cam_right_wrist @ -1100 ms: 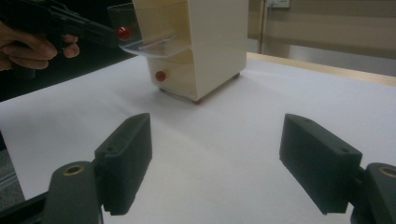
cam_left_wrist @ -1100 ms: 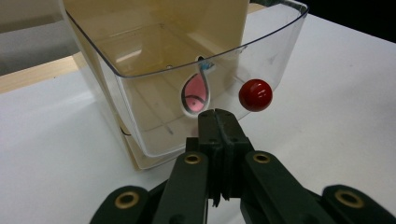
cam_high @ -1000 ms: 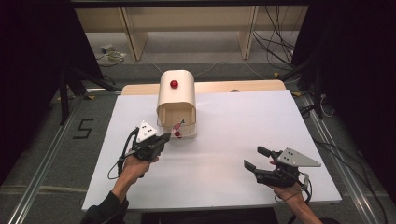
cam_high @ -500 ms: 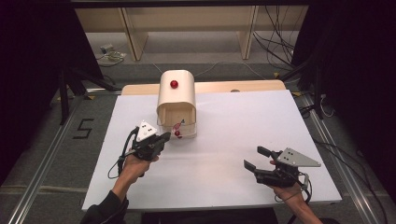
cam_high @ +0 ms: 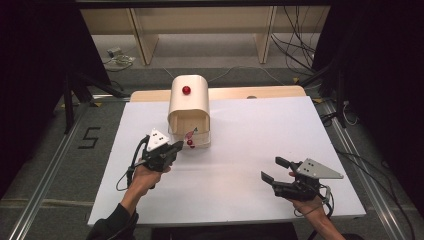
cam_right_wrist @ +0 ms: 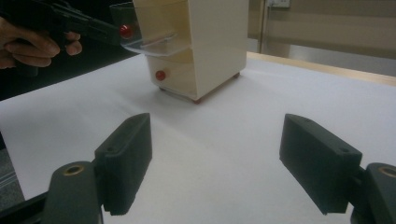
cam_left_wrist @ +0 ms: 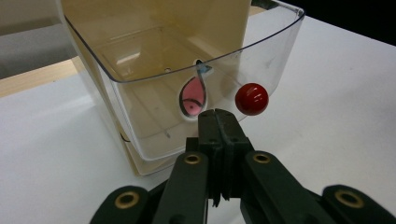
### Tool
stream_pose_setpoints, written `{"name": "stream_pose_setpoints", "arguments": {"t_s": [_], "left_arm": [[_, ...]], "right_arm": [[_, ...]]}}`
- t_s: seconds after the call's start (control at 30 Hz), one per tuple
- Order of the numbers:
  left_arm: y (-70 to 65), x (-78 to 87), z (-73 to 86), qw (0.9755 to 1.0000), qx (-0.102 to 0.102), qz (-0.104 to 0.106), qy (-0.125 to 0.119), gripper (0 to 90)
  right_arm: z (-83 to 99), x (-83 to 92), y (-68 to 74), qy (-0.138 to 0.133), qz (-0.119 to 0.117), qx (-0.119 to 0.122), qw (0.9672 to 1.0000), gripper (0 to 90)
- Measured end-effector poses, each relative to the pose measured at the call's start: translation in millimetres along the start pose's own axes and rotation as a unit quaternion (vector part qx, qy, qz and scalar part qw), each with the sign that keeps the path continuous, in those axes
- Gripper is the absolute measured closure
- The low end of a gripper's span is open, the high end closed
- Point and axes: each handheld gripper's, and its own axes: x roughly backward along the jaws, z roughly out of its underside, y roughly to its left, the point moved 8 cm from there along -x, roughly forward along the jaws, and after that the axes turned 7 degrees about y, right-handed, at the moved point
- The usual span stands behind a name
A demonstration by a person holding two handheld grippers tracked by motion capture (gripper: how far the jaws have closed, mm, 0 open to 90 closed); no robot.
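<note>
Left gripper [cam_high: 176, 148] at lower left of centre in the high view, held in the left hand [cam_high: 145, 175] with the forearm rising from the bottom edge and leaning toward the upper right; jaws pressed together with no gap, seen meeting at the bottom centre of the left gripper view. Right gripper [cam_high: 272, 170] at lower right of the high view, gripped by the right hand [cam_high: 306, 199], pointing toward the frame's left, jaws spread wide apart with nothing between them.

Cream cabinet [cam_high: 188, 102] topped with a red knob [cam_high: 186, 90], clear drawer [cam_left_wrist: 196, 88] fronted by a red knob [cam_left_wrist: 251, 99] and a pink teardrop mark [cam_left_wrist: 193, 96], white table cover [cam_high: 240, 170], black gripper jaws seen.
</note>
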Motion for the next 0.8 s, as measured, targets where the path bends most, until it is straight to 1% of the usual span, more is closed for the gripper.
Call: {"name": "stream_pose_setpoints", "arguments": {"t_s": [0.73,0.8], "left_arm": [[3.5,-2.3,-2.4,1.0,0.0,-0.002,-0.002,88.7],[3.5,-2.8,-2.8,1.0,0.002,-0.002,-0.004,88.7]], "right_arm": [[0.2,0.0,-0.1,0.001,0.001,0.0,1.0,26.2],[0.3,0.1,-0.1,0.002,0.001,0.0,1.0,26.2]]}}
